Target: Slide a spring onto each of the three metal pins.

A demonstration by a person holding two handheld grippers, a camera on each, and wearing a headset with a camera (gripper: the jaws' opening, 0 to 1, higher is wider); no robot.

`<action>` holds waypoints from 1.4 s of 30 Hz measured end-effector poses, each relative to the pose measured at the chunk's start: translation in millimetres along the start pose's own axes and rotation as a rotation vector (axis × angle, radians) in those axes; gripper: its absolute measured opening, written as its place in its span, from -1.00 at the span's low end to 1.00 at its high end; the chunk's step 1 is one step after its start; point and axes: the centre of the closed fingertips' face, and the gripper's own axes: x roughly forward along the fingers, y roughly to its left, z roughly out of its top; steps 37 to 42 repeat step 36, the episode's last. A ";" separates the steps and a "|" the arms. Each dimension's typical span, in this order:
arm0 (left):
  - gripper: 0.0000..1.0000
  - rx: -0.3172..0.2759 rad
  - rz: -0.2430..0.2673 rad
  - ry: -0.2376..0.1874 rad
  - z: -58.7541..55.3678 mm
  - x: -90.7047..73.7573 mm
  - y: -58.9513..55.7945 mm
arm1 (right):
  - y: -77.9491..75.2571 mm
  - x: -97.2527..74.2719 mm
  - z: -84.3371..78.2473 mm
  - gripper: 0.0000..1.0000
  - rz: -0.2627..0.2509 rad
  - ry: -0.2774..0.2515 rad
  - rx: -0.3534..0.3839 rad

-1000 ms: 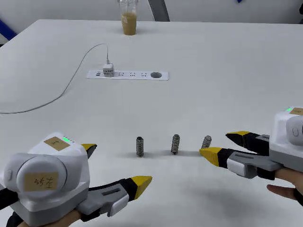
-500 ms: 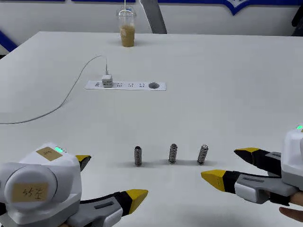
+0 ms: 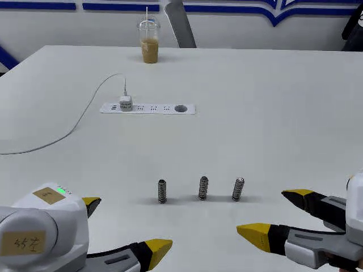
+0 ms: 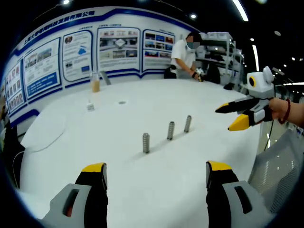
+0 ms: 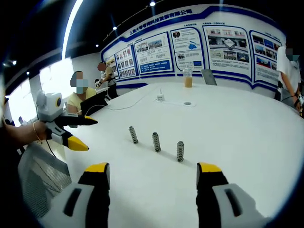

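Note:
Three metal pins stand in a row on the white table, each with a spring around it: the left one (image 3: 162,191), the middle one (image 3: 203,188) and the right one (image 3: 238,189). The same row appears in the left gripper view (image 4: 170,130) and in the right gripper view (image 5: 156,141). My left gripper (image 3: 125,225) is open at the near left, well short of the row. My right gripper (image 3: 272,212) is open at the near right, apart from the right spring. Nothing sits between either pair of jaws (image 4: 156,167) (image 5: 153,167).
A white power strip (image 3: 148,108) with a plugged charger and a cable trailing left lies mid-table. A plastic cup of brown drink (image 3: 150,42) stands at the far edge. People stand and sit beyond the table in the gripper views.
Both grippers have drawn back toward me, away from the row of springs, and stay open. The head camera has tilted up, so the table shifted down in view. The springs have not moved.

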 end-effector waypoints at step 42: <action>0.89 -0.015 0.020 -0.003 -8.1 -13.4 -3.5 | 12.9 -17.9 -22.2 0.74 -0.048 0.014 0.031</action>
